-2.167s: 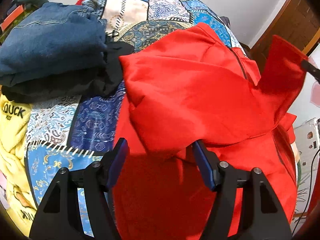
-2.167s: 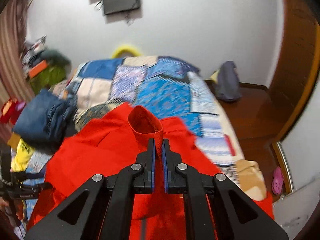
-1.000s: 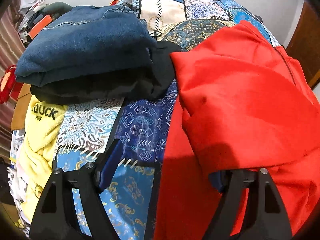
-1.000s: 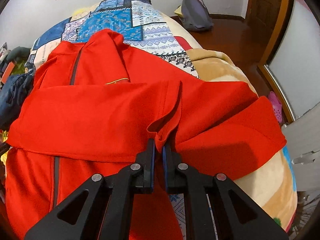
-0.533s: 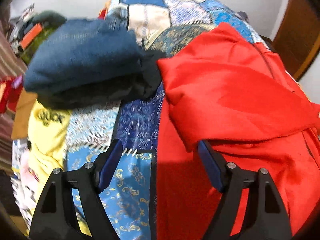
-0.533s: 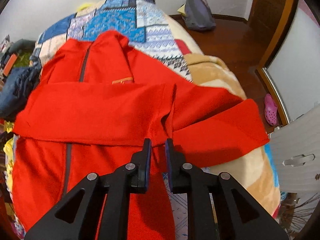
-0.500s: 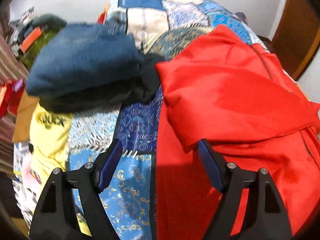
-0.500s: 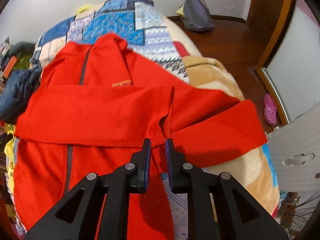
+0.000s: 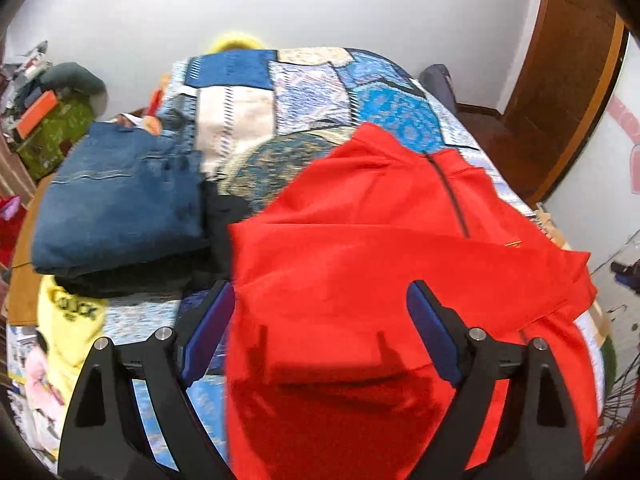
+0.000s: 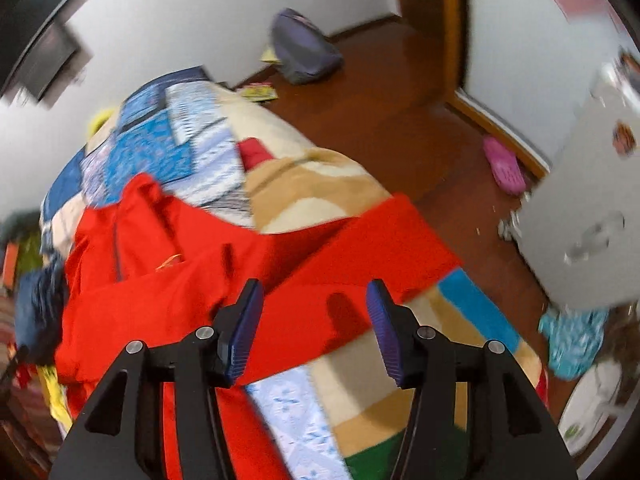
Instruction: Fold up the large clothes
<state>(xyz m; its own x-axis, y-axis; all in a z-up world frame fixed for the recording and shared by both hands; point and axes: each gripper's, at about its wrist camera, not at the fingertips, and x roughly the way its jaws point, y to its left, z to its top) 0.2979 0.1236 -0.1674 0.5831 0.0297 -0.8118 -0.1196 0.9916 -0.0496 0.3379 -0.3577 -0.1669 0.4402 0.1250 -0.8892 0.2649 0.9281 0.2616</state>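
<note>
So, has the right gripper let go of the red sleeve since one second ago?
Yes. The right gripper now has open jaws and hangs above the red jacket, whose sleeve lies flat across the bed.

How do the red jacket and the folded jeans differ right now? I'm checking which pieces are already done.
The red jacket lies spread open across the bedspread with only a sleeve laid over its front; the folded jeans are a compact, thick stack. The jacket is bright, smooth red with a dark zipper; the jeans are faded blue denim with stitched seams. The jacket covers far more of the bed. Both rest on the bed, ungripped.
</note>
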